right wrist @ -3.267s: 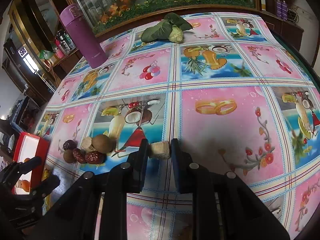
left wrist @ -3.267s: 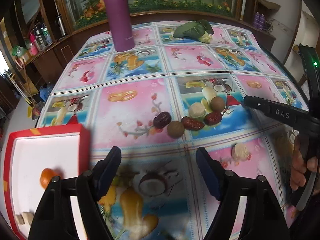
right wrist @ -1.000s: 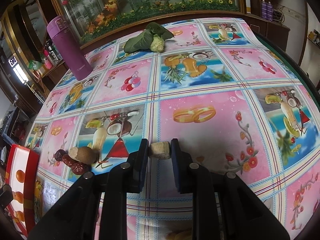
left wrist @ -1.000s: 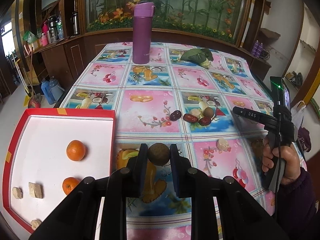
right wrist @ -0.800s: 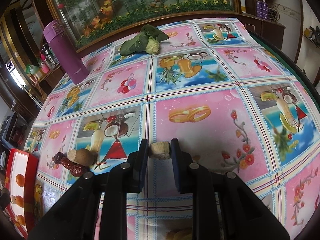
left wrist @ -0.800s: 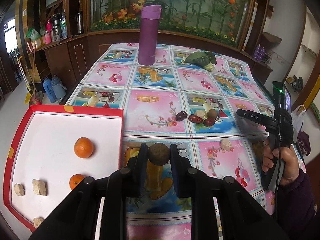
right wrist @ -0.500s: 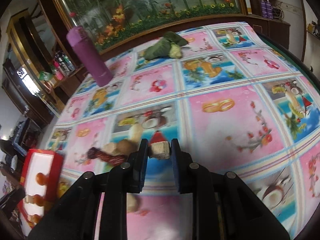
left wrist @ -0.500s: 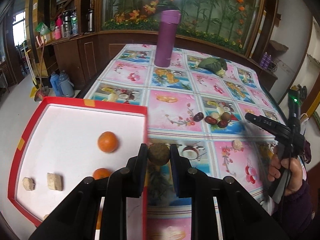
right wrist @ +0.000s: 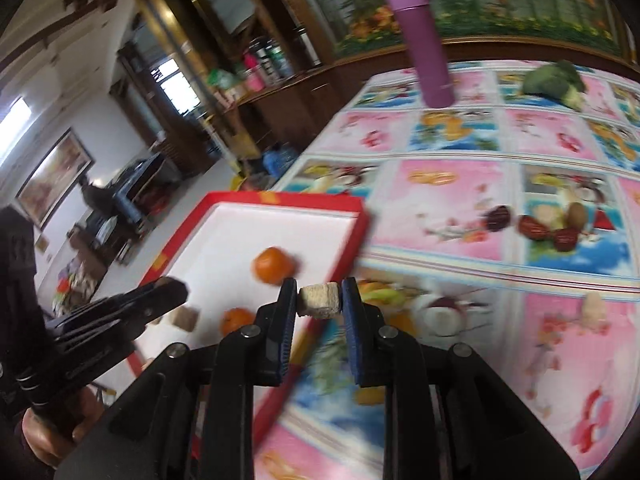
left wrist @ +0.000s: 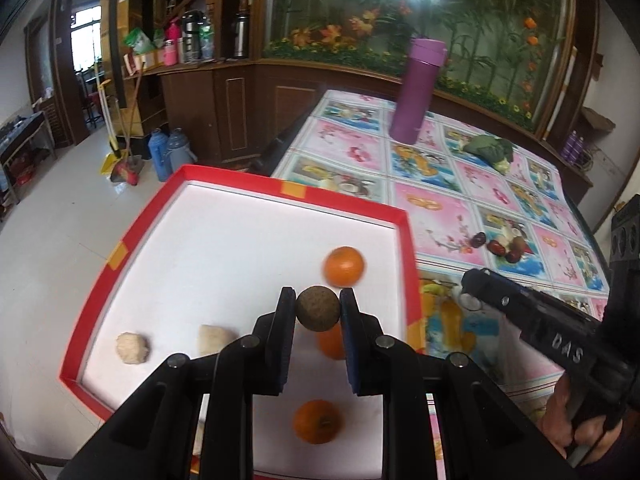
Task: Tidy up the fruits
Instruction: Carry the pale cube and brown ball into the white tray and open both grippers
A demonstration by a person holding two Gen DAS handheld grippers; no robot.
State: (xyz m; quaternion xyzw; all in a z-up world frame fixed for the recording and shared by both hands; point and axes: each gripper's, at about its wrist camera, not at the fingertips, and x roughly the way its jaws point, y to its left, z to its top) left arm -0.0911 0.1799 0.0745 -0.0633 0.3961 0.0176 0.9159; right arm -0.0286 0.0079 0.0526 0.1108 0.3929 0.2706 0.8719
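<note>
Floral oilcloth table (left wrist: 436,224), red tray (left wrist: 120,248), left gripper (left wrist: 318,310) jaws clamping brown fruit (left wrist: 318,309), right gripper (right wrist: 319,300) jaws clamping beige chunk (right wrist: 319,300).

Dark wood cabinets (left wrist: 224,112) run along the back wall under a big flower mural (left wrist: 400,12). Pale tiled floor (left wrist: 52,216), bright window (left wrist: 82,40) on the left, broom (left wrist: 120,136) leaning by two blue flasks (left wrist: 170,154).

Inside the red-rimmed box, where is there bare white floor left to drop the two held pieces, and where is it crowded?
Free: the far half of the red-rimmed box, behind the far orange, and the left strip toward the beige chunks. Crowded: the near right, where three oranges line up under the left gripper holding the brown round fruit. The right gripper holds a beige cube.
</note>
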